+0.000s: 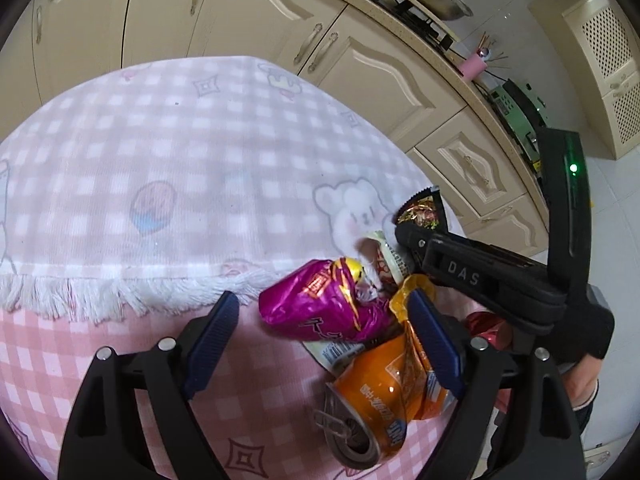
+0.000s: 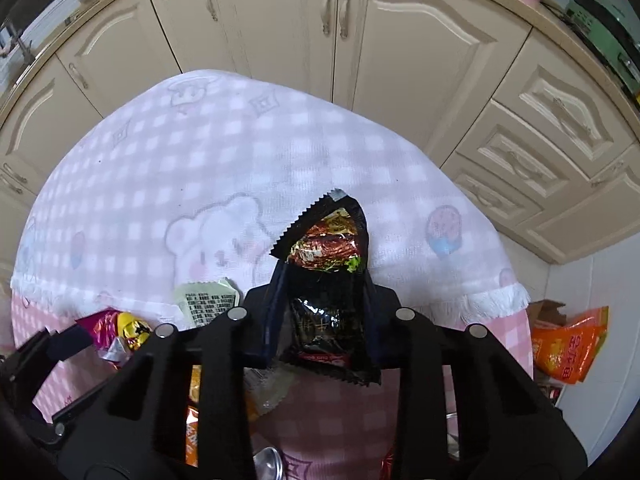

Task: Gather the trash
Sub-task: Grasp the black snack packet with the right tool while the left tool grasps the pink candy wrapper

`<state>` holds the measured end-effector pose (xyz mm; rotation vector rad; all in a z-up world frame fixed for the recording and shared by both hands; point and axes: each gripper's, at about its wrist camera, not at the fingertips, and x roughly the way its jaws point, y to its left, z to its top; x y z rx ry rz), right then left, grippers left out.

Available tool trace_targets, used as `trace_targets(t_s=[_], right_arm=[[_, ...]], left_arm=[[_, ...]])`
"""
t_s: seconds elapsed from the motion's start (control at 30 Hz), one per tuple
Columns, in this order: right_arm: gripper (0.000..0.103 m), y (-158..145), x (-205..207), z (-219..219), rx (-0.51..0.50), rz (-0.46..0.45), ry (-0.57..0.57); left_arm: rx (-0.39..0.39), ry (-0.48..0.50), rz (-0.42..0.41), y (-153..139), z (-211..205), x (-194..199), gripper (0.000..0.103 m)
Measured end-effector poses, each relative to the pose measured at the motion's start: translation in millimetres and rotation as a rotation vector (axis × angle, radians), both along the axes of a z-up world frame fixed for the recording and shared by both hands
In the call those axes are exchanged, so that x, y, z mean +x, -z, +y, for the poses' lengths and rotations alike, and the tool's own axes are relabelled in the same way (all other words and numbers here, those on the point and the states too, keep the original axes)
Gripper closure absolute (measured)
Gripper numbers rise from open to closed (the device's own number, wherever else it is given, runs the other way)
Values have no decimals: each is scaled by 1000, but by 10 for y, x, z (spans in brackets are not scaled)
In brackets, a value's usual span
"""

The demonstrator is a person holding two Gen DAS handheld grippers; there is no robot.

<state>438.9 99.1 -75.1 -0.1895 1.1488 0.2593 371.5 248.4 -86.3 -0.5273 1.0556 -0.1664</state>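
Right claw (image 2: 324,312) clenched on a black snack wrapper (image 2: 332,248): pads press both sides, no gap. Wrapper stands roughly upright in the grip, long axis running away from the camera, serrated torn mouth at the far end gaping open; crinkled red-gold foil shows inside. Small print on its lower red strip, too small to read.

Left claw (image 1: 320,344) released, jaws spread wide, hanging over the litter pile at the near right of the desk (image 1: 120,160), which wears a pink checked cloth with bear prints. Nothing pinched between its pads.

Pile under it:
- orange drink can (image 1: 372,396) on its side, pull-tab end toward the camera, long axis running near-to-far. Chinese characters on the side, not legible to me.
- magenta foil bag (image 1: 316,308), crumpled, lying across, Chinese print.
- white wrapper (image 2: 208,300) with dense black text, flat on the cloth.

The right claw's arm reads "DAS" in the left wrist view.

Beyond the desk's right edge, an orange bag (image 2: 568,348) sits lower down.
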Motion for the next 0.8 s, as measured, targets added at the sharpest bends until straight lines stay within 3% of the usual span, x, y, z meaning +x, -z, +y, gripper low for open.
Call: trace_targets(t_s=[0.03, 0.07, 0.13, 0.2, 0.33, 0.63, 0.8], right_arm=[[72, -2, -15, 3, -1, -4, -3], [72, -7, -25, -1, 4, -2, -2], [73, -16, -18, -22, 16, 5, 5], [73, -14, 2, -54, 20, 10, 8], [74, -42, -18, -124, 44, 21, 24], [75, -142, -28, -309, 85, 12, 60], [75, -234, -57, -397, 111, 5, 77]], left_arm=[[17, -8, 0, -2, -5, 7, 40], [37, -14, 1, 3, -9, 16, 44], [-3, 13, -14, 16, -6, 26, 60], [-31, 15, -19, 26, 12, 29, 65], [-14, -2, -54, -14, 31, 19, 67], [-65, -123, -166, -206, 317, -92, 67], [-76, -125, -194, -261, 371, -126, 67]])
